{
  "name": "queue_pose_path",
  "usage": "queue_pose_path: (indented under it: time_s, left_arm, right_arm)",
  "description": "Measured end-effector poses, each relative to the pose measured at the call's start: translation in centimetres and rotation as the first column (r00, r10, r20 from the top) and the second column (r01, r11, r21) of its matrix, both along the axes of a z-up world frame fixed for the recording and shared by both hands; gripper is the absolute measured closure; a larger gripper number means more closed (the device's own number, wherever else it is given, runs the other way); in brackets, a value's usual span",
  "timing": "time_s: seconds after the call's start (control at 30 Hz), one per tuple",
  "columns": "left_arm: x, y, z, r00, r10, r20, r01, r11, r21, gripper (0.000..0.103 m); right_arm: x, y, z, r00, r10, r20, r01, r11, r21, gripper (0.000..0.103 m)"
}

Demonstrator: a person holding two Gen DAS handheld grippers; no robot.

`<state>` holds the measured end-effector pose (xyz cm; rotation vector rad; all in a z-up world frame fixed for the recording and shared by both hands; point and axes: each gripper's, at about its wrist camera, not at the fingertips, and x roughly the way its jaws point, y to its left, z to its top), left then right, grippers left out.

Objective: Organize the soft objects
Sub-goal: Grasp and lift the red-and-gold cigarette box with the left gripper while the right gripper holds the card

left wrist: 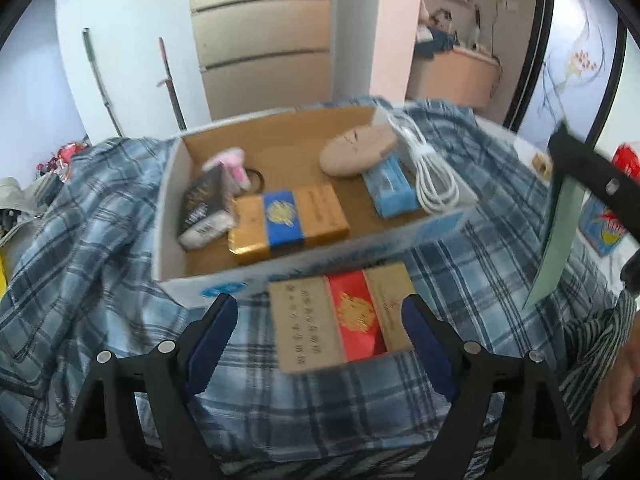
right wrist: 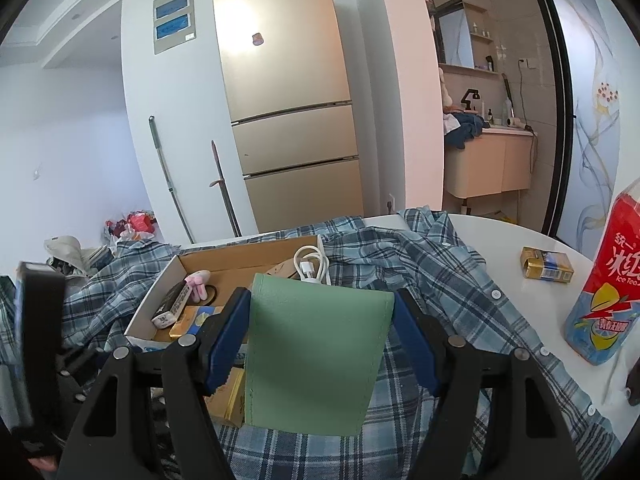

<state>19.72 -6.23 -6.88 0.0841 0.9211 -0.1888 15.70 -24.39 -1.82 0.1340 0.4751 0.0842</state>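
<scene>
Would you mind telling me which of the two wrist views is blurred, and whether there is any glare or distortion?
Left wrist view: motion-smeared, softening the cardboard box and the red-and-gold packet. Right wrist view: sharp, the green pouch crisp, with a bright glare patch on the fridge. Both views: fisheye bending and dark corners.

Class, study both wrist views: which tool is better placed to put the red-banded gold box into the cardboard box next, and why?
Left. The left tool straddles the red-banded box just before the cardboard box; the right tool is already clamped on a green pouch.
</scene>
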Motion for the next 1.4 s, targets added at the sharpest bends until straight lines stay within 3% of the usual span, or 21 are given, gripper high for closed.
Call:
queue_pose_path:
  time_s: [0.07,0.67,1.1,1.3,1.4]
  left_arm:
    - [0.6,-0.7,-0.8,0.999,0.007,-0.041,-0.005,0.999,0.041,0.017]
    - [2.2,-1.5,-1.4,0.995,0.019,-0.099,-0.024,0.999,-0.043,0.012]
    - [2.7,-2.4,-2.5,0.993,0.015,-0.117,-0.015,1.0,0.0,0.01]
    - [2.3,-2.4,-2.4,0.995,-0.002,-0.097,0.002,1.0,0.0,0.011]
    - [1.0,-1.7,-1.0,1.0,-0.007,-0.019,0.007,1.0,-0.028,0.011]
  right_arm:
    - [-0.1,-0.1,0.1,1.0,-0.005,0.003,0.005,1.0,0.003,0.033]
    - [0.1,-0.5,0.1,1.0,-0.007,0.0,0.007,1.0,0.012,0.033]
    - [0.1,-0.4,0.1,1.0,-0.011,0.003,0.011,1.0,0.006,0.033]
    - [0.0,-0.5,0.1,1.0,-0.011,0.005,0.011,1.0,0.004,0.033]
    - [-0.1,-0.5,0.2,1.0,-0.014,0.012,0.014,1.0,0.007,0.033]
